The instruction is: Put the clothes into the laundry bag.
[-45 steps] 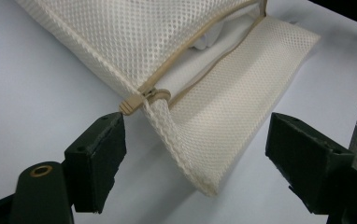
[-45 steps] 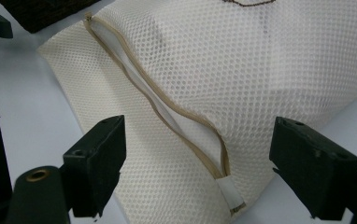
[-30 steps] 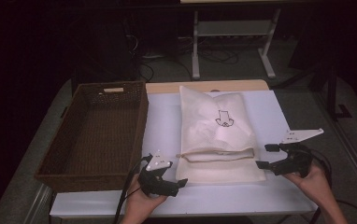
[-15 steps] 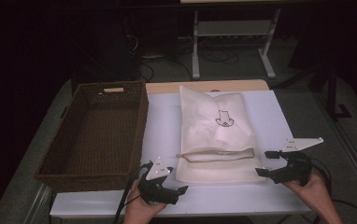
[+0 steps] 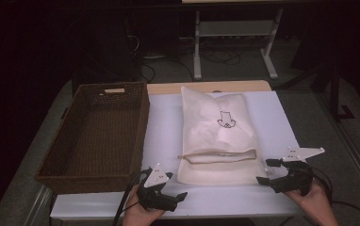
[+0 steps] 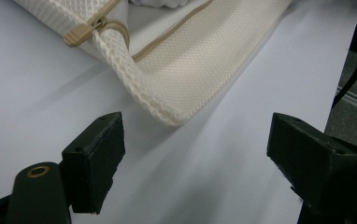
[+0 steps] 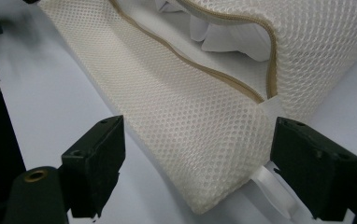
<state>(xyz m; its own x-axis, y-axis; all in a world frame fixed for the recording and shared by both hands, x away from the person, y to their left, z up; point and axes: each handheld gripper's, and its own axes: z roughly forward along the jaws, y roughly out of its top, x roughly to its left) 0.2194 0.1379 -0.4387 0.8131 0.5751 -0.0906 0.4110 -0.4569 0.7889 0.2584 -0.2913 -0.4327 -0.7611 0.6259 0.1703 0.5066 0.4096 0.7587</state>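
A cream mesh laundry bag (image 5: pixel 218 141) lies flat on the white table, its tan zipper (image 5: pixel 216 157) open along the near end with white cloth showing inside. My left gripper (image 5: pixel 168 190) rests open at the table's front edge, just left of the bag's near corner (image 6: pixel 176 119); the zipper pull (image 6: pixel 81 32) lies ahead of it. My right gripper (image 5: pixel 267 172) is open at the bag's near right corner (image 7: pixel 209 186), its jaws either side of the mesh edge without closing on it. A white label (image 7: pixel 270 184) sticks out under that corner.
A dark brown wicker basket (image 5: pixel 51 167) stands left of the bag, empty. The white table top (image 5: pixel 161 127) ends close behind my grippers. A metal stand (image 5: pixel 197 42) and cables sit on the dark floor beyond the table.
Both grippers have drawn back slightly toward the front edge of the table. The bag's near flap has settled flatter with the zipper opening showing.
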